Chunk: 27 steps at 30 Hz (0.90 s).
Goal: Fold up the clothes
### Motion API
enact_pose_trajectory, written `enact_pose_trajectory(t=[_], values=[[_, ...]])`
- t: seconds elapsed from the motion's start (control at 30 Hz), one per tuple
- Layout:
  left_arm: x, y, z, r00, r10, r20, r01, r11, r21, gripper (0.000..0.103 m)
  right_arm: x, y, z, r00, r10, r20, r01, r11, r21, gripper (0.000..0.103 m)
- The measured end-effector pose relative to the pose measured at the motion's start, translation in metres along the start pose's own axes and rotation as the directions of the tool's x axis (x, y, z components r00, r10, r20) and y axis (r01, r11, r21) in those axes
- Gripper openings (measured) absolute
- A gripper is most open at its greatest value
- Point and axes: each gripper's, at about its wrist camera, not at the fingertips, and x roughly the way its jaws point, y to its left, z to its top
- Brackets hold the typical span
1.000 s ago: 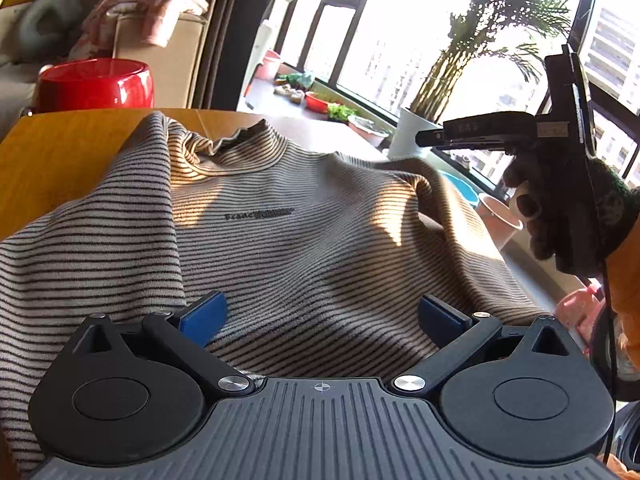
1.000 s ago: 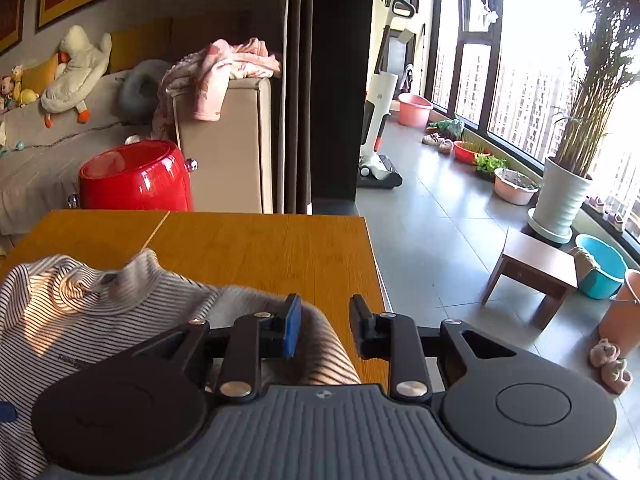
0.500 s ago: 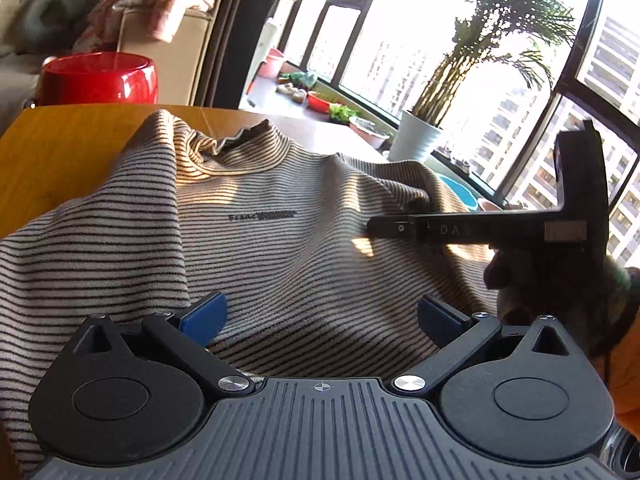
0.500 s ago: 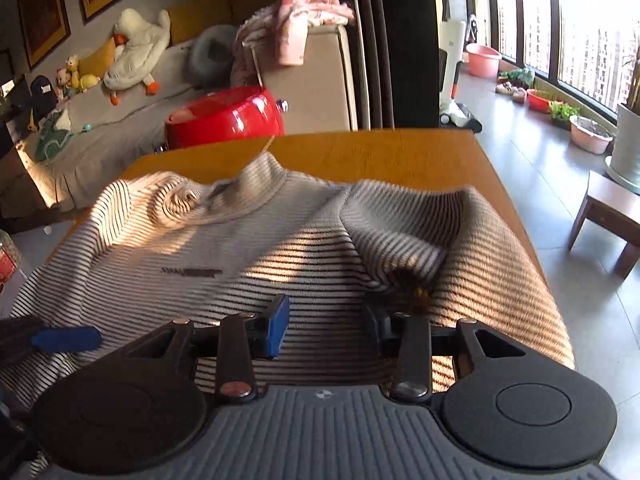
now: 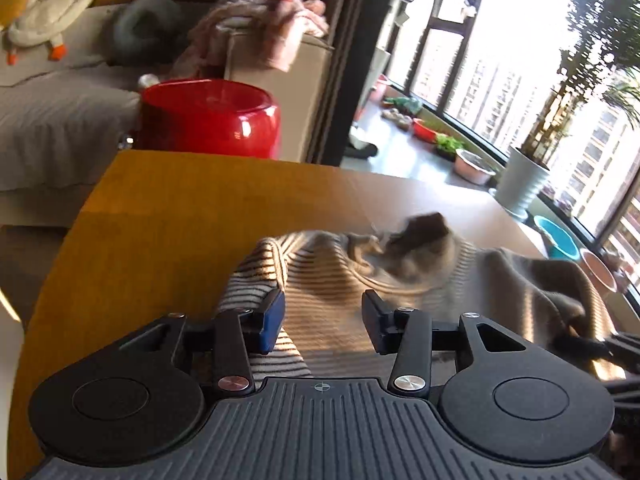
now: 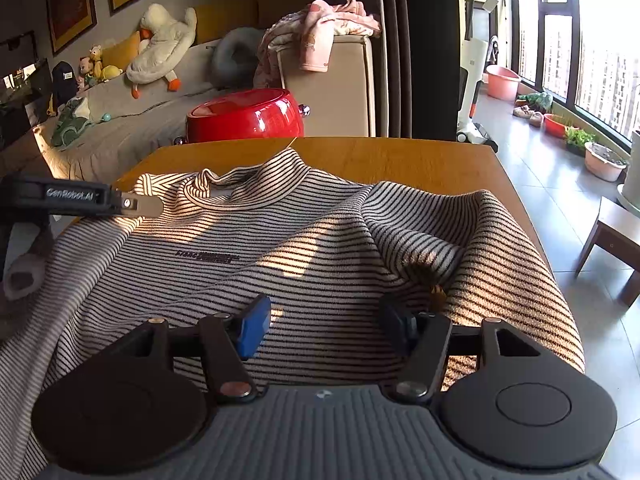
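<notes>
Barely begun: striped sweater (image 6: 256, 248) spread across wooden table (image 6: 400, 156), right sleeve bunched at frame right, no fold made. Left gripper (image 5: 323, 320) just narrowed over shoulder cloth, grasp uncertain; right gripper (image 6: 322, 320) just widened, released above the chest.

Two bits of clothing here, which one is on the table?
The striped sweater, spread across the wooden table. The pink garment hangs over the sofa arm behind, off the table.
</notes>
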Motion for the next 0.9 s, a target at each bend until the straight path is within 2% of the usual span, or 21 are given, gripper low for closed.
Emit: enact_pose_trajectory(t=[0.1,0.17,0.23,0.43,0.57,0.77,0.9], values=[[-0.001,0.014,0.004,0.999,0.032,0.022,-0.031,0.998,-0.048,0.051,0.001,0.0,0.0,1.0,0.003,-0.002,-0.003,1.0,-0.004,0.063],[-0.009,0.011,0.004,0.999,0.014,0.039,-0.012,0.999,-0.052,0.064,0.001,0.001,0.0,1.0,0.006,-0.005,-0.006,1.0,-0.012,0.067],[-0.017,0.002,0.0,0.999,-0.024,0.047,0.026,0.998,-0.049,0.072,0.002,0.003,0.0,1.0,0.0,-0.007,0.0,1.0,-0.027,0.069],[-0.028,-0.023,-0.025,0.992,-0.121,0.03,0.122,0.992,-0.015,0.074,0.001,0.007,-0.002,1.0,-0.019,-0.006,0.019,0.999,-0.042,0.07],[-0.014,-0.029,-0.044,0.994,-0.108,0.002,0.108,0.994,0.028,0.075,0.0,0.008,-0.003,1.0,-0.03,-0.007,0.03,0.999,-0.045,0.07],[-0.013,-0.031,-0.048,0.989,-0.146,-0.001,0.146,0.988,0.05,0.087,-0.008,0.006,-0.004,0.999,-0.039,-0.027,0.038,0.999,-0.032,0.071],[-0.011,-0.029,-0.047,0.988,-0.156,-0.003,0.156,0.987,0.048,0.088,-0.026,-0.006,0.004,0.998,-0.061,0.004,0.061,0.998,0.016,0.07]])
